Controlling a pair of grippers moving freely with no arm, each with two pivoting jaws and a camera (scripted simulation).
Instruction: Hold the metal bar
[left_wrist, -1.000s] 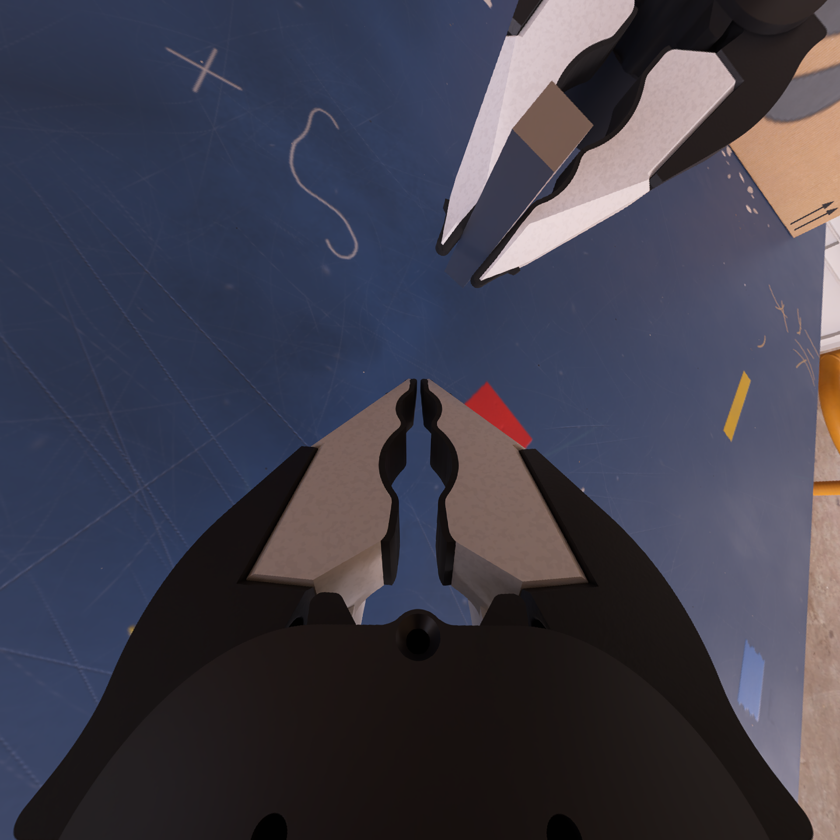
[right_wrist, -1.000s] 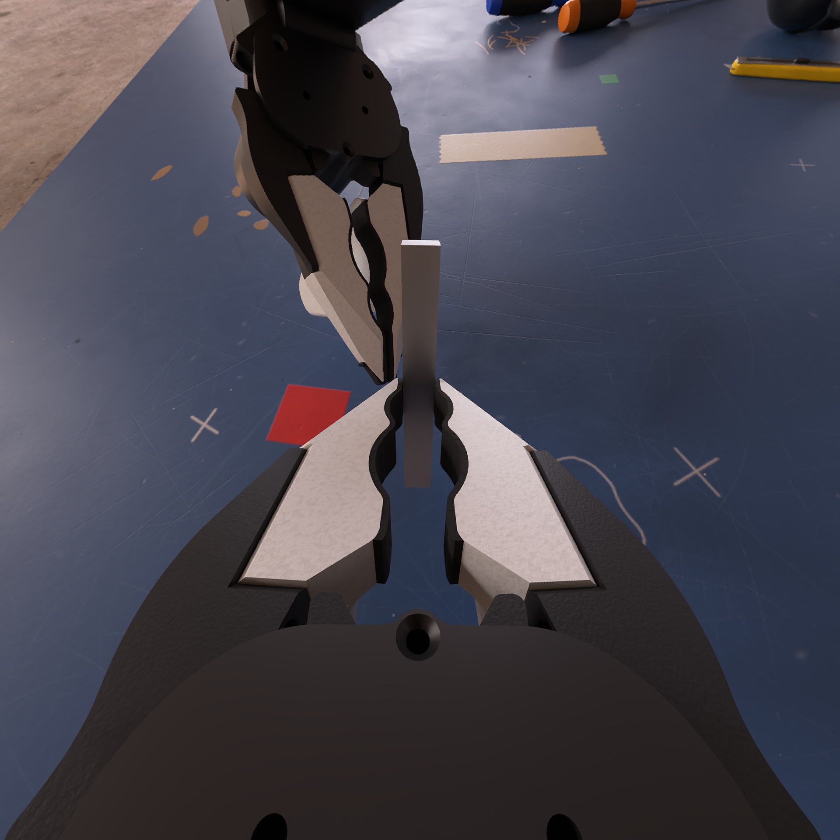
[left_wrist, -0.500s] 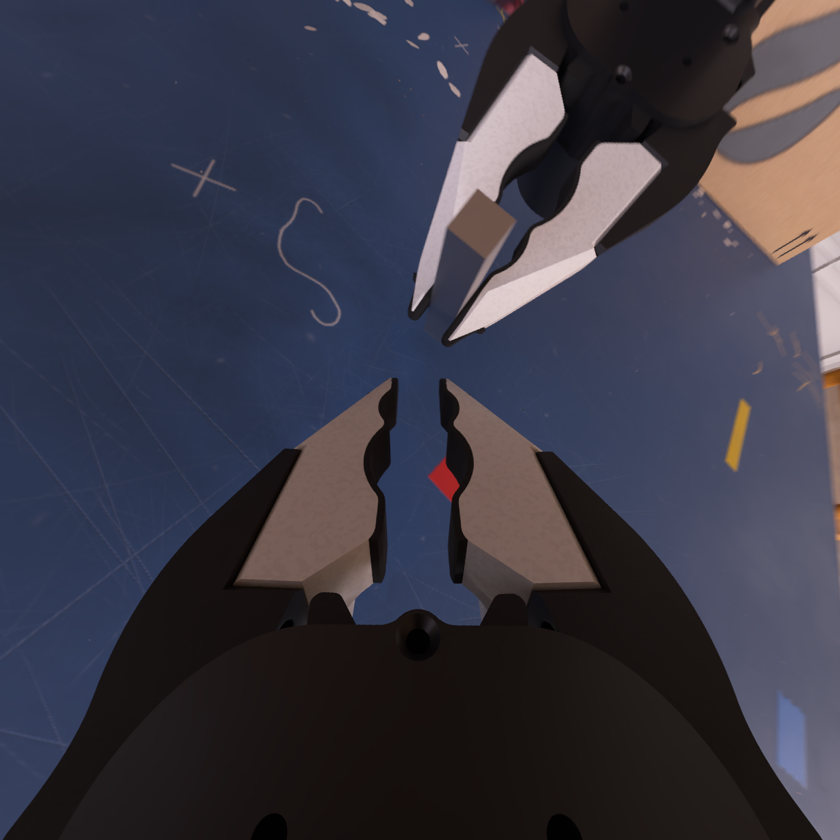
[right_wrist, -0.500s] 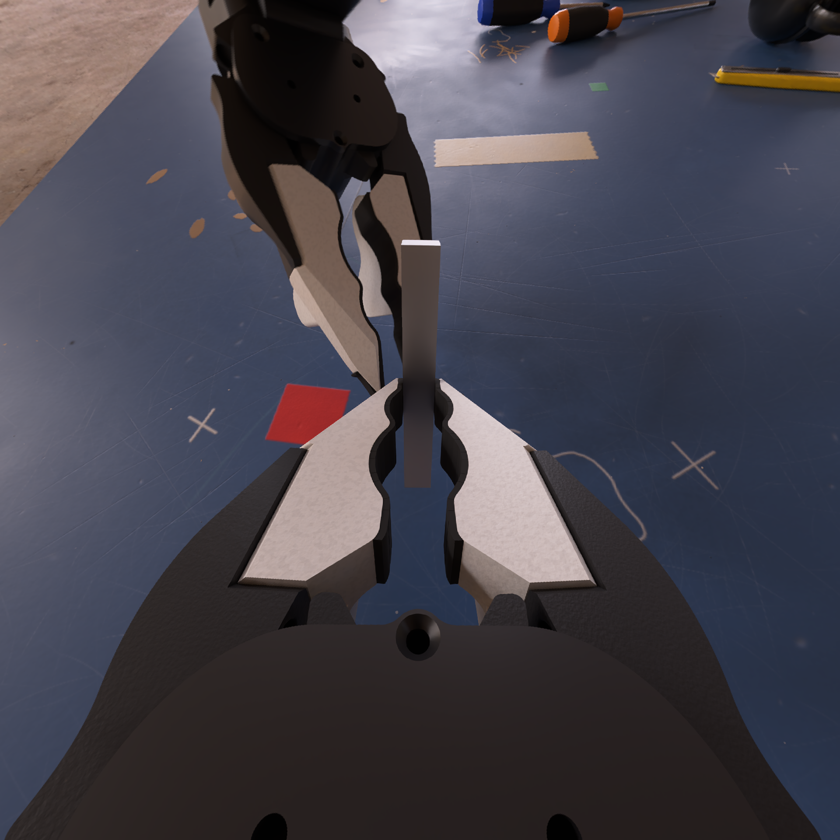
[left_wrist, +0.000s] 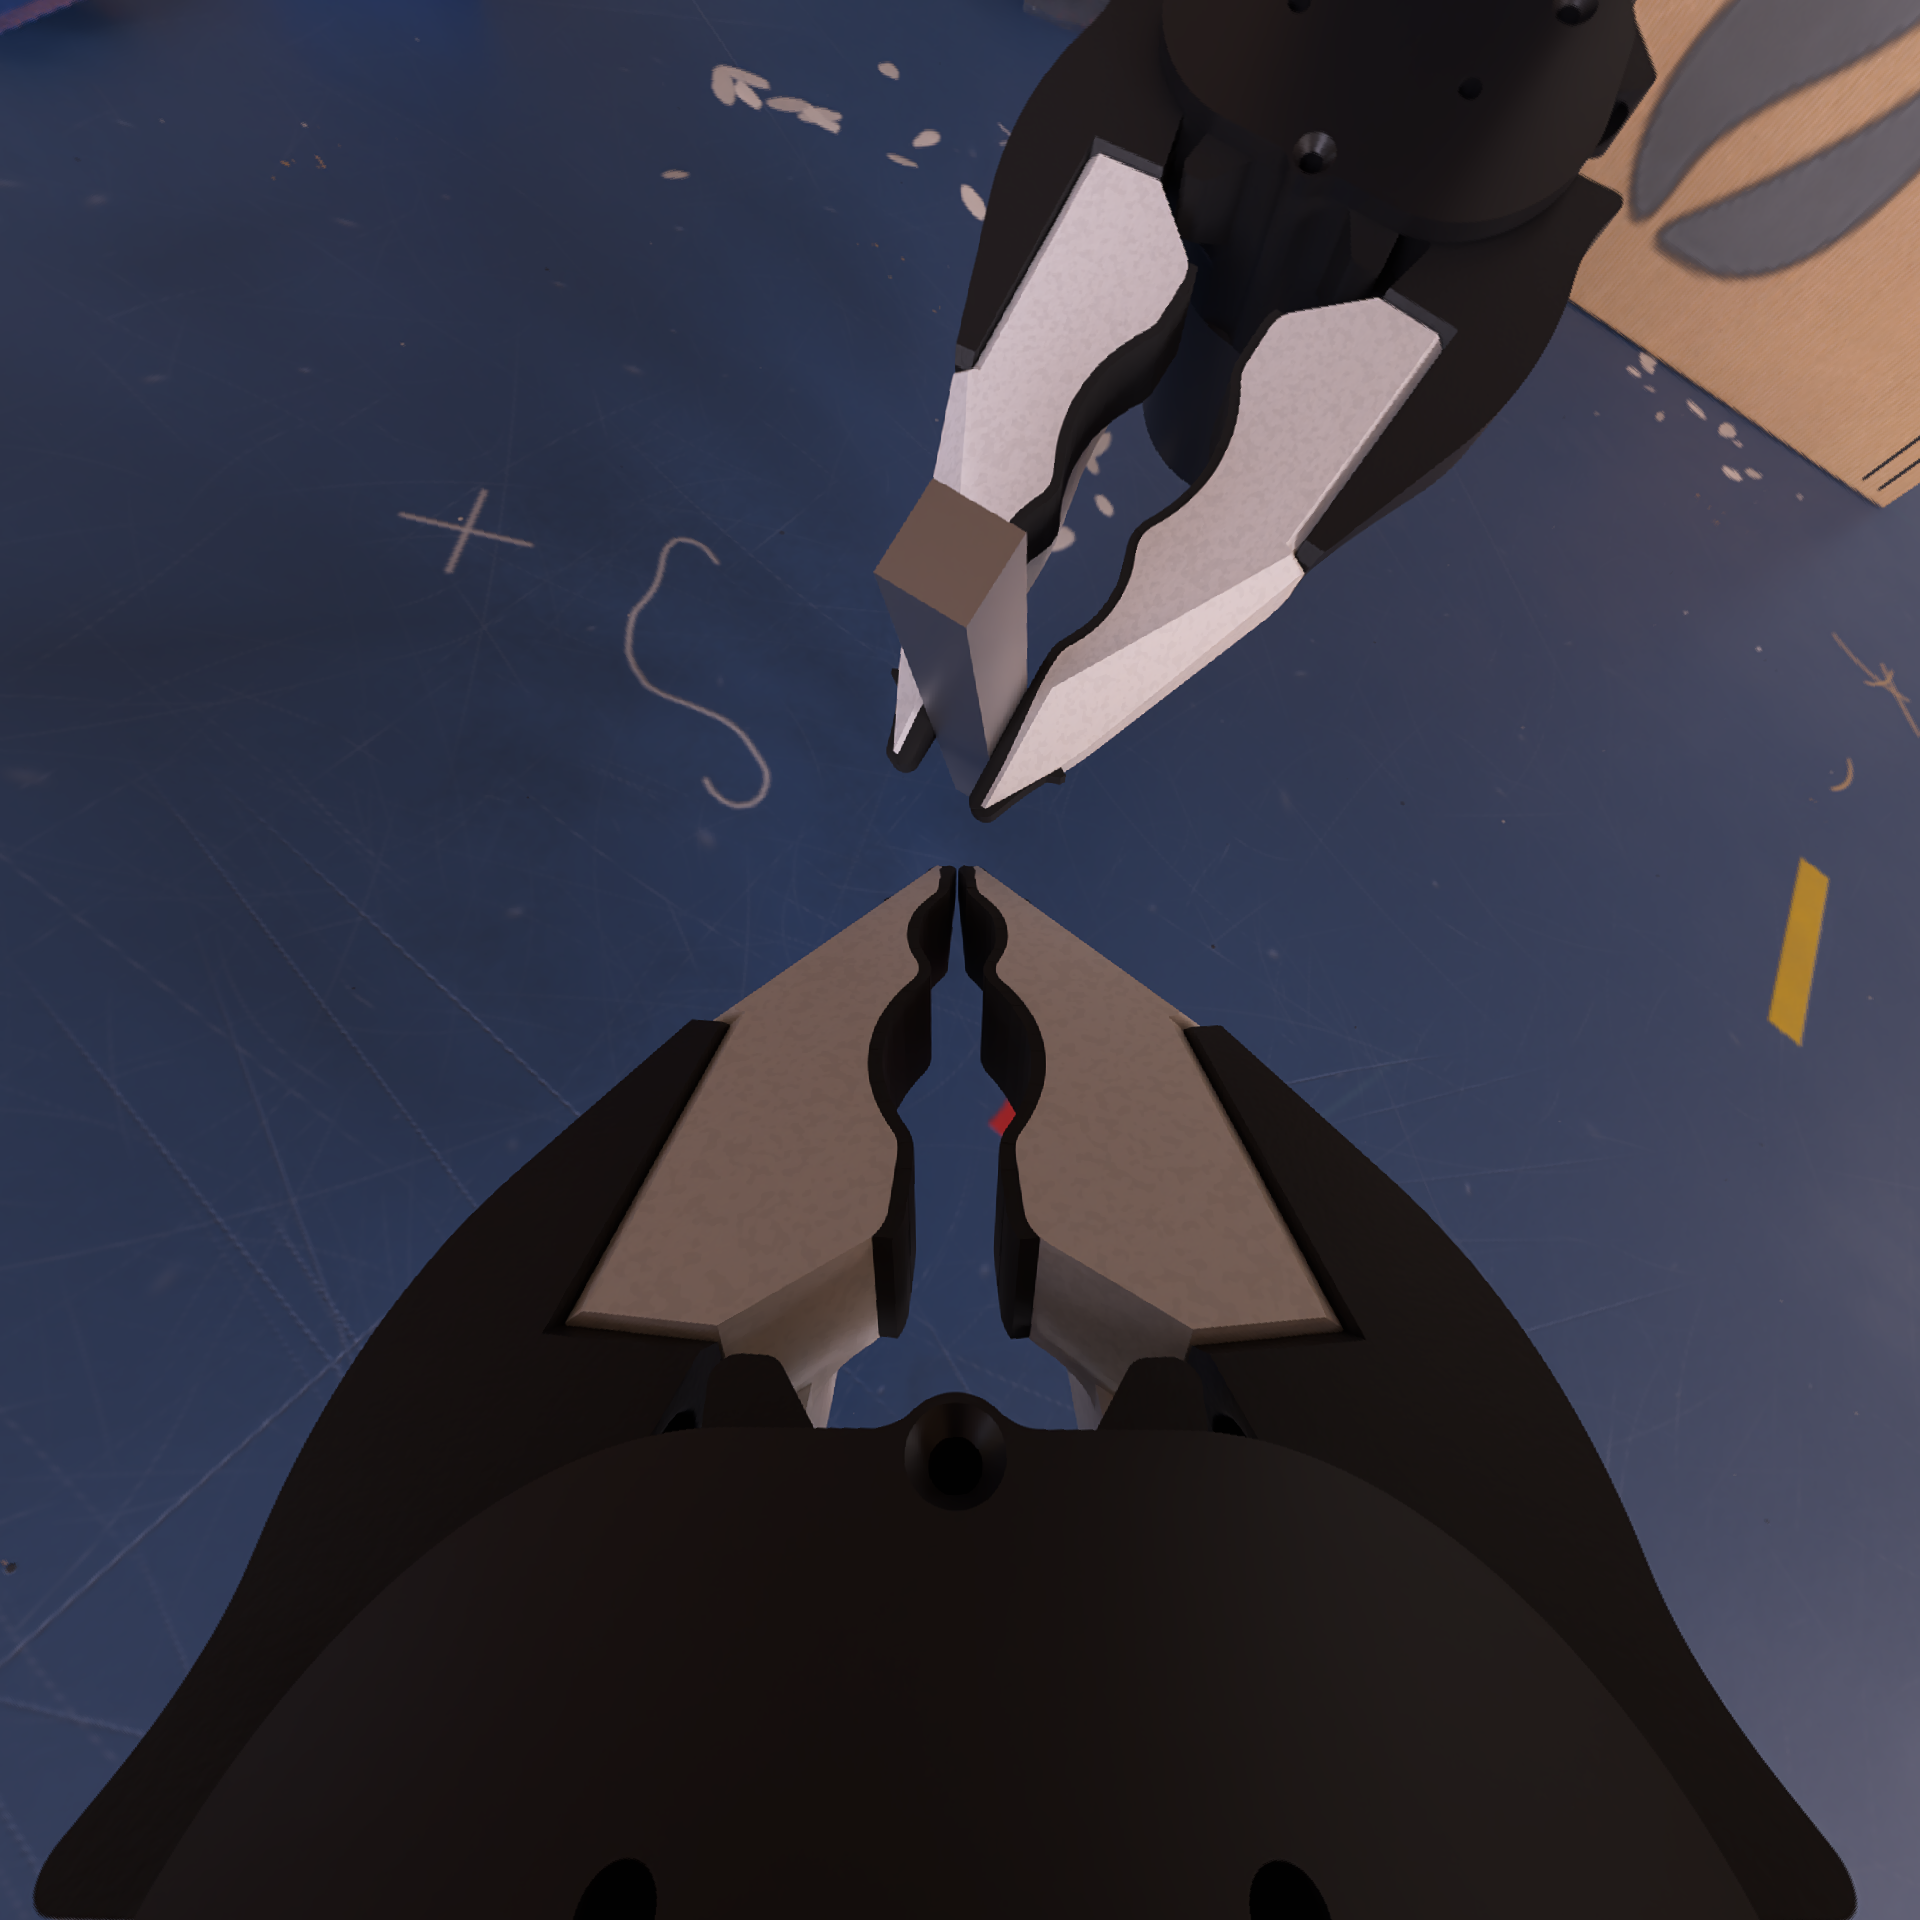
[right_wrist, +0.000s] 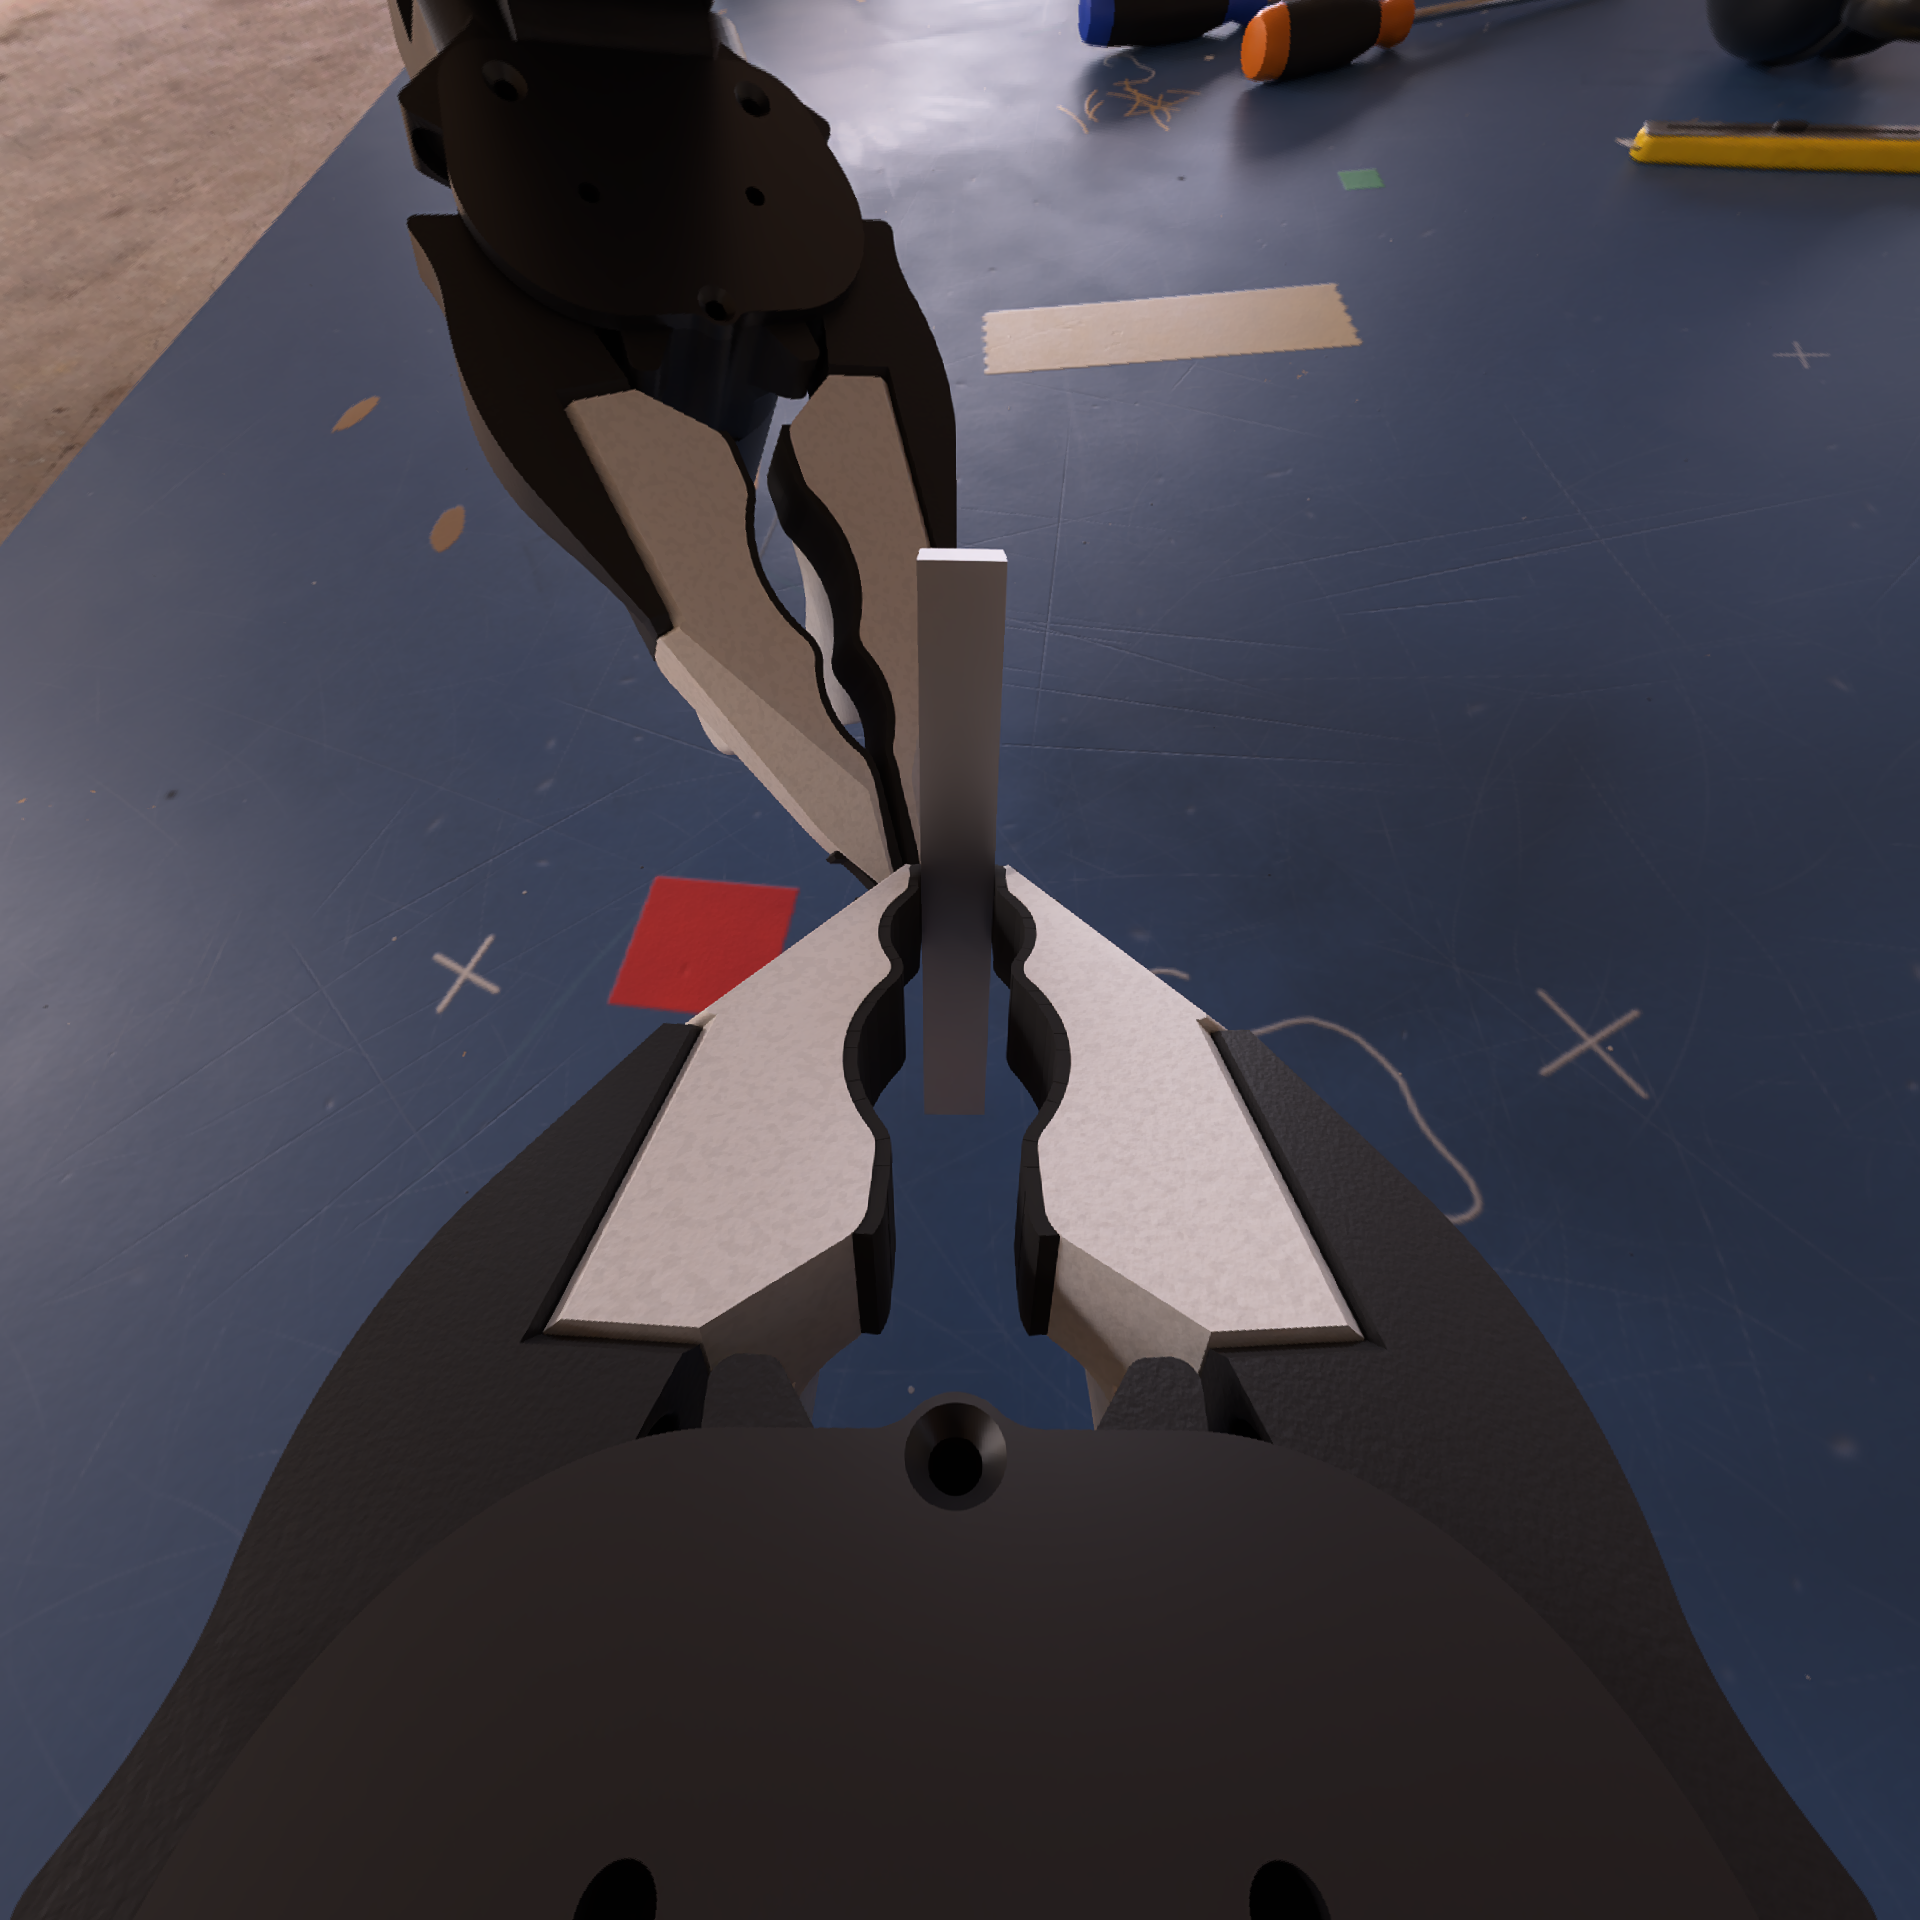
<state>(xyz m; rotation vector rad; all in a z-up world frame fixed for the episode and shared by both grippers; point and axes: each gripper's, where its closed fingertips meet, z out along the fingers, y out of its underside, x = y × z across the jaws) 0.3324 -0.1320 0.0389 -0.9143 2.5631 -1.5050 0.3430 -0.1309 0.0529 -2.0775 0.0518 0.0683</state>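
Observation:
The metal bar (right_wrist: 961, 727) is a flat grey strip standing upright. My right gripper (right_wrist: 956, 878) is shut on its lower part, above the blue mat. In the left wrist view the bar (left_wrist: 961, 634) shows end-on between the right gripper's (left_wrist: 945, 779) white fingers. My left gripper (left_wrist: 956, 878) is shut and empty, its tips just short of the right gripper's tips. In the right wrist view the left gripper (right_wrist: 883, 847) comes down from the upper left, its tips beside the bar's left side, not around it.
A red square patch (right_wrist: 701, 940) lies on the blue mat (right_wrist: 1455, 727) under the grippers. A tan tape strip (right_wrist: 1169, 327), screwdrivers (right_wrist: 1320, 36) and a yellow knife (right_wrist: 1777, 145) lie farther back. A cardboard sheet (left_wrist: 1766, 343) lies beyond the right gripper. The mat's edge meets bare floor (right_wrist: 125, 156).
My left gripper opened a little half a second ago and has shut again on nothing. It has drawn closer to the right gripper's tips. The right gripper still holds the bar.

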